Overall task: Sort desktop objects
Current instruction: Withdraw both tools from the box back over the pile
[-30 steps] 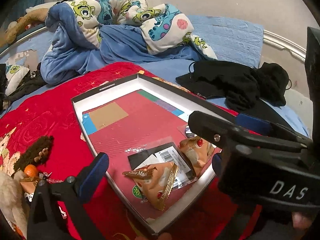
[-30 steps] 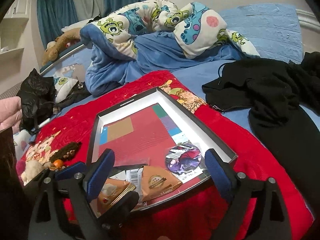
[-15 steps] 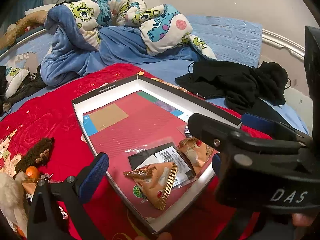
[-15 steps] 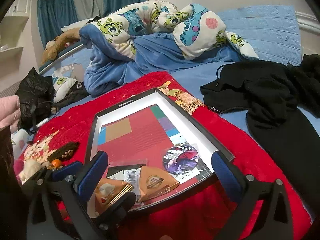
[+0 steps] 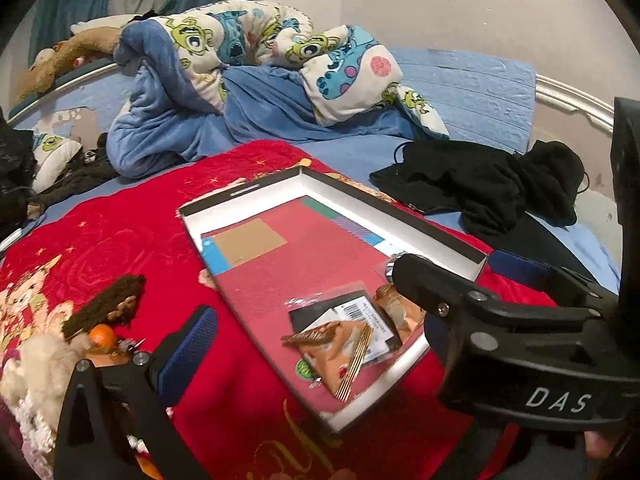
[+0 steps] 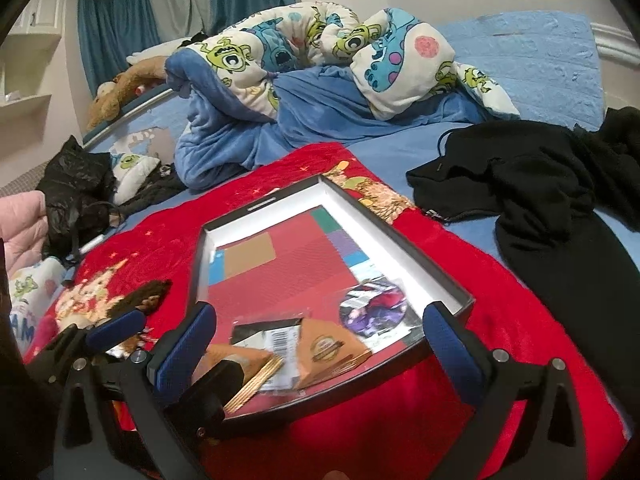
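A shallow black-rimmed box (image 6: 394, 236), white on its inner walls and lined with a red sheet bearing tan, green, purple and blue patches, lies on a red blanket (image 6: 472, 256) spread over a bed. At the box's near end sit the sorted things: two orange triangular snack packets (image 5: 340, 350), a clear bag with a barcode label (image 6: 280, 338) partly under them, and a round disc with a printed picture (image 6: 374, 310) near the right wall. The right gripper (image 6: 318, 350) hovers over this near end with its blue-padded jaws spread as wide as they go, one finger on either side of the packets and nothing clamped between them; none of the items touches the pads. The left gripper (image 5: 352, 296) is also spread wide, its left finger (image 5: 186, 350) over the blanket outside the box and its right finger beyond the box's far corner, partly hidden behind the other tool's black body, with nothing pressed between them. On the blanket to the left of the box lie a brown fuzzy toy (image 5: 106, 306) and a small orange fruit (image 5: 102, 334). Farther out, black clothing (image 6: 532, 184) is heaped on the blue bedsheet at right, and a cartoon-print quilt (image 6: 320, 48) is bunched near the bed's head.
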Demonstrator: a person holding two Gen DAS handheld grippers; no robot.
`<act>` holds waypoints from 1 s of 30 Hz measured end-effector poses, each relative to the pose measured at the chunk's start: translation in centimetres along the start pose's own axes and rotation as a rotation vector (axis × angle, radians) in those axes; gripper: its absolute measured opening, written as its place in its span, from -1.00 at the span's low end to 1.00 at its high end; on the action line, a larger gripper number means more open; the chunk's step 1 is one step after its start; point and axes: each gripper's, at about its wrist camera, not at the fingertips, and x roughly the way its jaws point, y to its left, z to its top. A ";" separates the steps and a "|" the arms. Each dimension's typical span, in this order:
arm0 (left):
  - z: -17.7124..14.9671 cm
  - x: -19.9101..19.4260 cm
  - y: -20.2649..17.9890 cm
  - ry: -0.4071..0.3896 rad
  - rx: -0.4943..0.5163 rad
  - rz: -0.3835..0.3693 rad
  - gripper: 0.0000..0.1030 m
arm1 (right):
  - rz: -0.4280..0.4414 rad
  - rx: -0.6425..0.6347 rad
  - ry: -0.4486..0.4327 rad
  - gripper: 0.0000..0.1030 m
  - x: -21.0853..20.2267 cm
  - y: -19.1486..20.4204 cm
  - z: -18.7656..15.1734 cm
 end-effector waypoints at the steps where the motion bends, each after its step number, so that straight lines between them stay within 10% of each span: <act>1: -0.1 -0.3 0.0 -0.001 0.002 0.007 1.00 | 0.003 -0.004 0.002 1.00 -0.1 0.2 -0.1; 30: -8.0 -17.9 15.9 -0.023 -0.195 0.383 1.00 | 0.335 -0.229 0.038 1.00 -2.5 20.9 -4.4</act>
